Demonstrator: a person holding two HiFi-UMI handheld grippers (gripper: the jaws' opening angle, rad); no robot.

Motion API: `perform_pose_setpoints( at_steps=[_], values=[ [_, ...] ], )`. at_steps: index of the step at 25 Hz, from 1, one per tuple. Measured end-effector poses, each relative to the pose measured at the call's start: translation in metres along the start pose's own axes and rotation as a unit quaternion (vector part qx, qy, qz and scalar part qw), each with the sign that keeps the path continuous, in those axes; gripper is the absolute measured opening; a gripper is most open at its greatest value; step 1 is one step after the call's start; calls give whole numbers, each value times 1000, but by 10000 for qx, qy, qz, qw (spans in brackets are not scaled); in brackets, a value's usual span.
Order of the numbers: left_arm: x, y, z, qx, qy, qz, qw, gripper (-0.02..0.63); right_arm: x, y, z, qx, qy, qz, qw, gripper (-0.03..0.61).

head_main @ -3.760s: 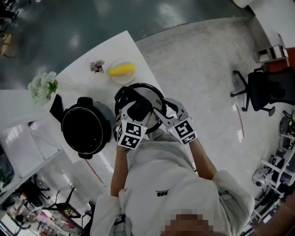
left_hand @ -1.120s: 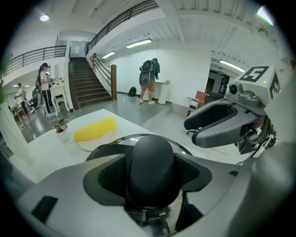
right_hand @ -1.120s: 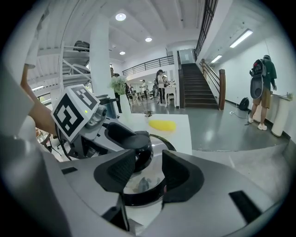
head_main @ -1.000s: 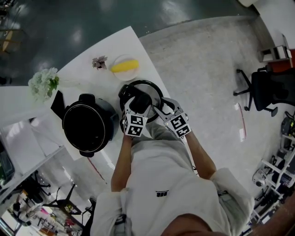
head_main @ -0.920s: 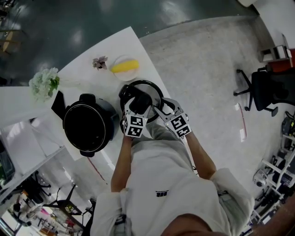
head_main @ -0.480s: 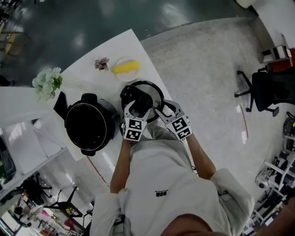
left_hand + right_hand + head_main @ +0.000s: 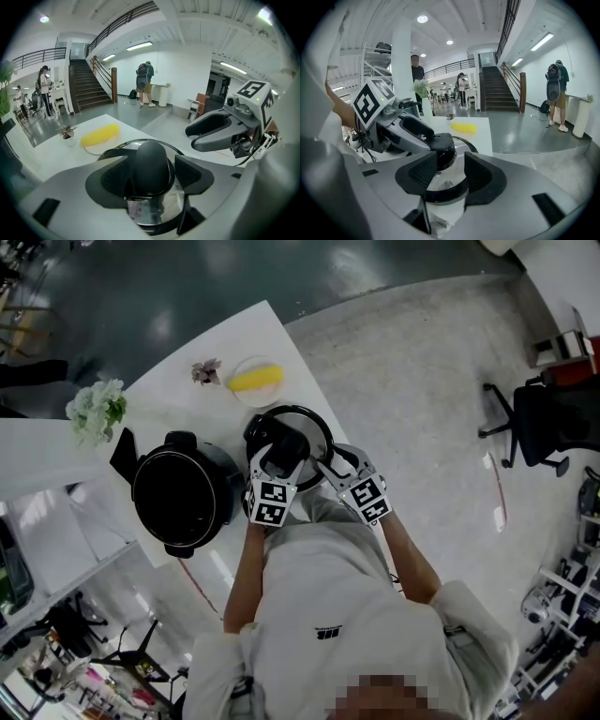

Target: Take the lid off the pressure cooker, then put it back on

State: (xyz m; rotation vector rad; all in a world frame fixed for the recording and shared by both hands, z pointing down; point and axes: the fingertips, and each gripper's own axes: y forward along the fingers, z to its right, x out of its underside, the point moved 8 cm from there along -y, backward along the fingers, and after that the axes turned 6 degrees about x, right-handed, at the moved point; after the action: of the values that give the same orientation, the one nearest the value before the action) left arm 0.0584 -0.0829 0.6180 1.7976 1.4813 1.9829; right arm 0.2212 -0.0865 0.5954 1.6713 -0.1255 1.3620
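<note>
left hand-held gripper [image 7: 151,169] — jaws just closing round lid [image 7: 316,427] knob [image 7: 149,154], not yet clamped | right hand-held gripper [image 7: 450,165] — open, empty, right of lid

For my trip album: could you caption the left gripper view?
The left gripper, jaws just closing, flanks the black knob of the lid on a white table, right gripper alongside.

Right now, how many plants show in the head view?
2: a white flower bunch at the far left, and a small potted plant beside the plate. Others may be hidden.
</note>
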Motion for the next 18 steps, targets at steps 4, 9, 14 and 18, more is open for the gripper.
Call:
perform_pose_setpoints(
  at_steps=[4, 9, 14, 18],
  values=[
    [1, 9, -3, 38, 5, -152, 9999, 324, 1, 5, 1, -28, 3, -49, 10000, 184],
    [3, 22, -6, 73, 2, -354, 9993, 325, 1, 11, 2, -71, 14, -97, 9999, 184],
    [6, 32, -8, 102, 1, -523, 9986, 324, 0, 14, 4, -88, 36, -129, 9999, 183],
    [7, 37, -9, 122, -17, -619, 9980, 321, 0, 15, 7, -80, 71, -133, 9999, 183]
  ],
)
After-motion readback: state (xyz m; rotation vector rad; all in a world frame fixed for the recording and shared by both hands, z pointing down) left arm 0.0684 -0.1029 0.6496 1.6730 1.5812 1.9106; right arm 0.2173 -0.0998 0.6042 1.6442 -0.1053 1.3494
